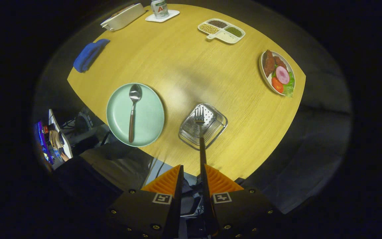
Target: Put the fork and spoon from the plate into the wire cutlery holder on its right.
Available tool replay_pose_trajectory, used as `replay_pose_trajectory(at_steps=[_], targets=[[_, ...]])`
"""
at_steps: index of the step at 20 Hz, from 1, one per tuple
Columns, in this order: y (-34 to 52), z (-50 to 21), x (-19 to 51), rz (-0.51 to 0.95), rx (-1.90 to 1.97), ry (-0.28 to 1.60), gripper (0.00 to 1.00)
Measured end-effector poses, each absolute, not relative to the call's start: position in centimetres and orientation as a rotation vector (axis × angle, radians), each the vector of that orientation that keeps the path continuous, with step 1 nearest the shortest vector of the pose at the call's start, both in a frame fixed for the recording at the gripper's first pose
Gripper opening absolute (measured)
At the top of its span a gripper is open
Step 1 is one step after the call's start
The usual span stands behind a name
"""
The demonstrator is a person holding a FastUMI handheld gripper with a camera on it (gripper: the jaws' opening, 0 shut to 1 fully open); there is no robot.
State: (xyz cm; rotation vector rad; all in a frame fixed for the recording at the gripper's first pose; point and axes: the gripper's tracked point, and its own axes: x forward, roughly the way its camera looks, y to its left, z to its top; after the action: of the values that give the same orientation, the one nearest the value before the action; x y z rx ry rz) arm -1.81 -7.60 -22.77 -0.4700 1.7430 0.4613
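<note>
Wooden tabletop, round and pale yellow under a bright overhead glare, lies below the gripper, with dark booth floor around it. Its two fingers stand a little apart; the fork runs along the inner face of the right finger, and whether both fingers press on its handle cannot be told. That fork is slim, with a dark handle and bright metal tines, and it points straight ahead of the fingers, its tines hanging over the wire cutlery holder. This holder, a small rectangular basket of silvery mesh, sits on the table just ahead of the fingers, and nothing else shows inside it. Ahead and to the left of the fingers rests the plate, round and pale green, just beside the holder. On it lies the spoon, brown-handled with a shiny bowl turned away from the gripper. Well beyond the holder stands a white divided tray with grains and seeds in its sections. Far ahead to the right, a white dish holds meat, tomato and lettuce. Beyond the plate to the left lies a folded blue cloth.
</note>
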Motion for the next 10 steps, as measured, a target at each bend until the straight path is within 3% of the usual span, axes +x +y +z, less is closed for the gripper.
replay_pose_trajectory(at_steps=[10], targets=[[-2.2,-23.0,-7.9,0.517,-0.39,1.64,0.3]])
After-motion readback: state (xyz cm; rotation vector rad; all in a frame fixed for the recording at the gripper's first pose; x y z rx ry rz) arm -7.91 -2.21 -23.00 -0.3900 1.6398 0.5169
